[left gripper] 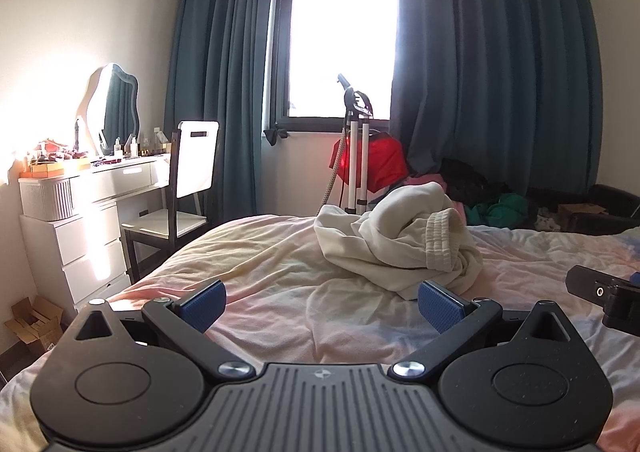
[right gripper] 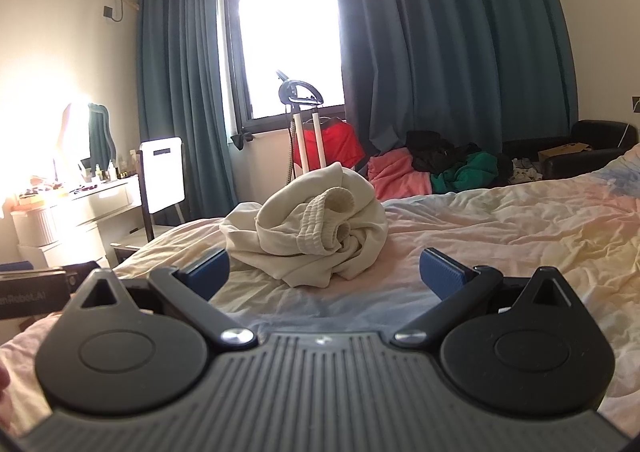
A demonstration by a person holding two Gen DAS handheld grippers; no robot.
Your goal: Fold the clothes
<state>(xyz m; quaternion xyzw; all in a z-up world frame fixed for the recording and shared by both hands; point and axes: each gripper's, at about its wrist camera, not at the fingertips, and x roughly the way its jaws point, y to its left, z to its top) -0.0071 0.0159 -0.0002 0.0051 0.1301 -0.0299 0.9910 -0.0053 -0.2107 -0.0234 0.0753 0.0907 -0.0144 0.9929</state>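
Clearly the cream garment (right gripper: 308, 236) is not yet laid out: it sits bunched in a heap on the bed (right gripper: 500, 220), ribbed waistband showing, in front of the window. Short of the heap, the left gripper (left gripper: 320, 306) and right gripper (right gripper: 324, 272) hover with jaws spread wide, holding and touching nothing, seemingly lined up for a first grab.

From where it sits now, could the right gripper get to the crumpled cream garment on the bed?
Probably yes. The right gripper is open and points at the cream garment, with only bare bedsheet between them. The left gripper, also open, sits off to the side, not in the path.
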